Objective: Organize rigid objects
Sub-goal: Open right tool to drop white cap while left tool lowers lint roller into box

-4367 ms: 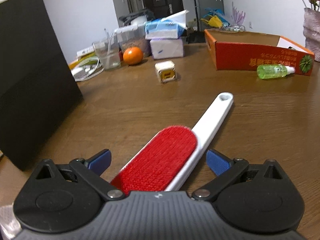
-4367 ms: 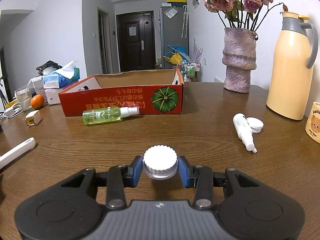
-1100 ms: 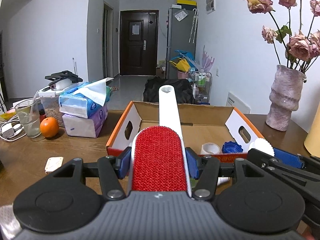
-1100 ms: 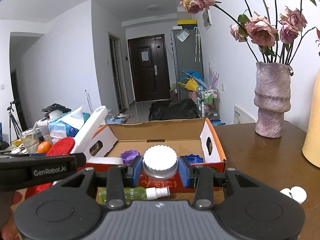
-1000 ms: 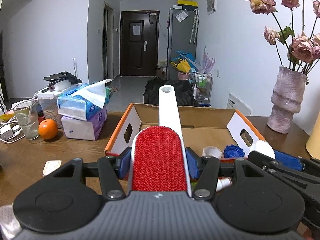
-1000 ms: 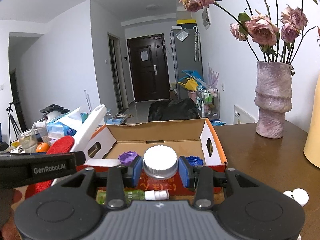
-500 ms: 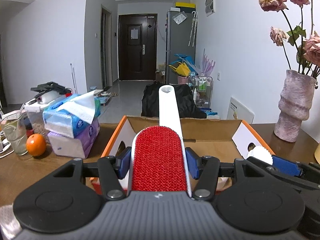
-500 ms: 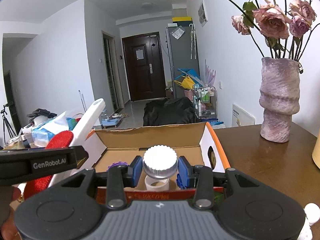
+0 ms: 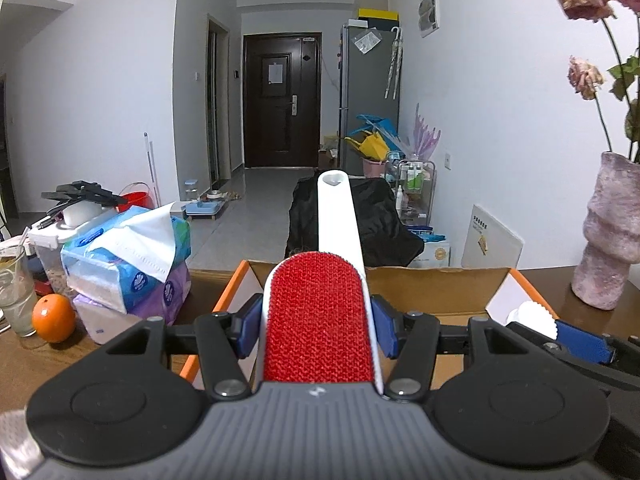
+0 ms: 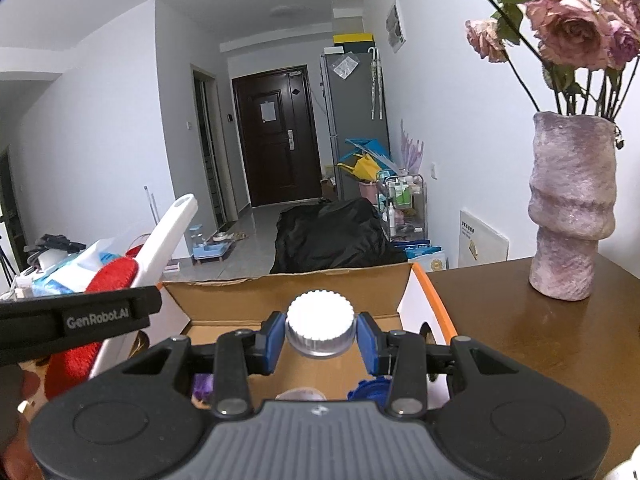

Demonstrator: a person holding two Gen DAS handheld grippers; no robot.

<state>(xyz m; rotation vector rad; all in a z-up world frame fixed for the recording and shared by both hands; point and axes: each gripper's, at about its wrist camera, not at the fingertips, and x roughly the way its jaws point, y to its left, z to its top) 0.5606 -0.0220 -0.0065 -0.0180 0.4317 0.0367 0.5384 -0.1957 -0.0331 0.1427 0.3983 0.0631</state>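
You have the left tool (image 9: 316, 330) clamped on the lint brush (image 9: 318, 320) and the right tool (image 10: 320, 340) pinching the white cap (image 10: 320, 326), both above the cardboard box (image 10: 416, 308) already holding a few caps, neither released yet.

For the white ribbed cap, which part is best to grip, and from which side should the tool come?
Grip the white ribbed cap on its ridged side wall, with the tool coming level from the side and one pad on each opposite face. The wall is round and grooved, so the pads should not slip, while the top is flat and smooth. The right tool holds it this way above the cardboard box.
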